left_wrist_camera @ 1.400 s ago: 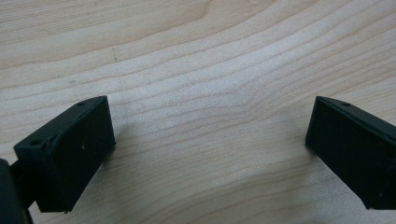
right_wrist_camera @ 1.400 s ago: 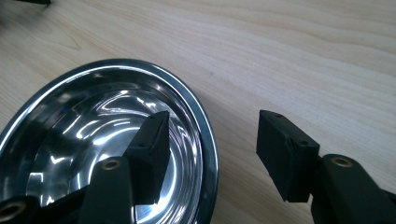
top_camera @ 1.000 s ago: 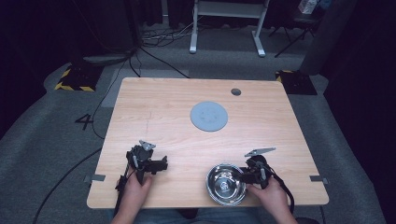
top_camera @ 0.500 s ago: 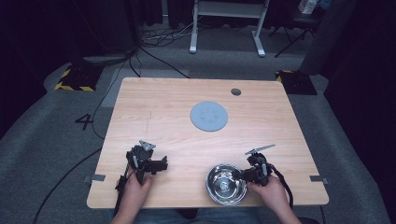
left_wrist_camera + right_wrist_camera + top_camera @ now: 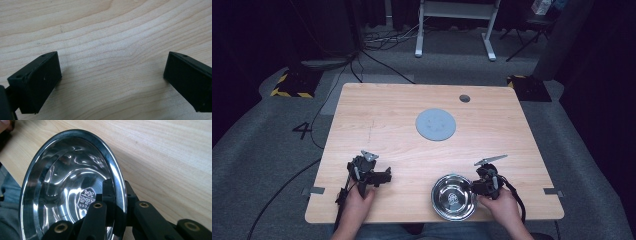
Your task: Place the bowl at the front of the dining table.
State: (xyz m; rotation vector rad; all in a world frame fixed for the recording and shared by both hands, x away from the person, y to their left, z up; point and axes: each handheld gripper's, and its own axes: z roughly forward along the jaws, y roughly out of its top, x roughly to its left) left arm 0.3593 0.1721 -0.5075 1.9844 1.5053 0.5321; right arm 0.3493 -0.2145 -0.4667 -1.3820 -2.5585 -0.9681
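Right tool point(image 5: 473, 187) clamped on bowl rim point(image 5: 117, 182)

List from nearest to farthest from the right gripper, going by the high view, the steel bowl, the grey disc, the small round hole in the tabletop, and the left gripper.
From the right gripper:
1. Steel bowl: its rim is clamped between the jaws, near the table's front edge.
2. Left gripper: across the front of the table, jaws open.
3. Grey disc: mid-table, farther back; too close to number two to rank firmly.
4. Small round hole: by the far edge.

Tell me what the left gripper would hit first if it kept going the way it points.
Probably the steel bowl: the left gripper points across the table toward it, with bare wood between. Its tilt is unclear, so it might meet the tabletop first.
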